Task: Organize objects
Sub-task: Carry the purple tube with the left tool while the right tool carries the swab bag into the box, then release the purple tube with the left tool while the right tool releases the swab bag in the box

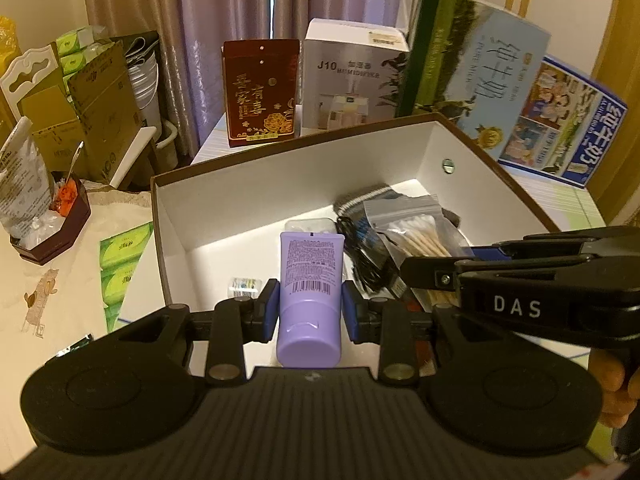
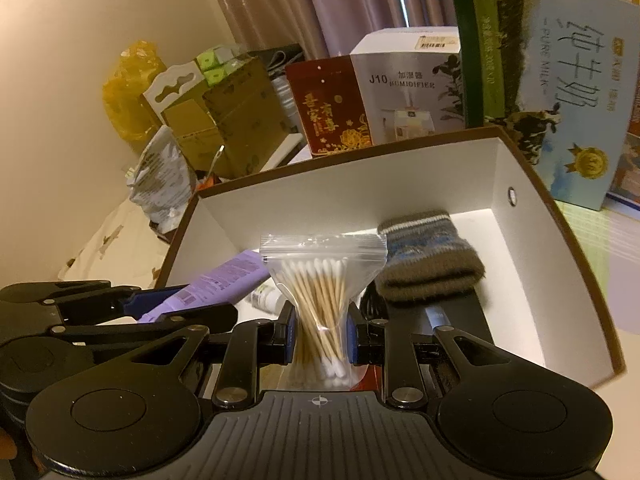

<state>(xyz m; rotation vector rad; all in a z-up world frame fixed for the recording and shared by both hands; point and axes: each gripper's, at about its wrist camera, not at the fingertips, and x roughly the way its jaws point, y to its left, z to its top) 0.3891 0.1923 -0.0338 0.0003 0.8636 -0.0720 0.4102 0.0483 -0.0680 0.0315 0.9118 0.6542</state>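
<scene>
White carton [image 1: 352, 80]: we read "J10 HUMIDIFIER".
Green-and-blue milk box [image 2: 560, 72]: we read "PURE MILK".
Right gripper [image 1: 416, 276]: we read "DAS" on its body.

Box [image 1: 224, 200] left half bare; sock [image 2: 428, 264], cable [image 1: 360, 248] crowd right.

Both fisheye views are dim and warm, tinted yellow-orange by indoor lighting. A thin strip of cool daylight shows between the mauve pleated curtains [image 1: 224, 20] at the far side. The white inside of the open brown cardboard box [image 1: 280, 184] is the brightest area, with soft shadow along its near left wall. Straight edges bow outward toward the frame borders, and the corners go black. Fine detail is slightly soft and grainy.
</scene>
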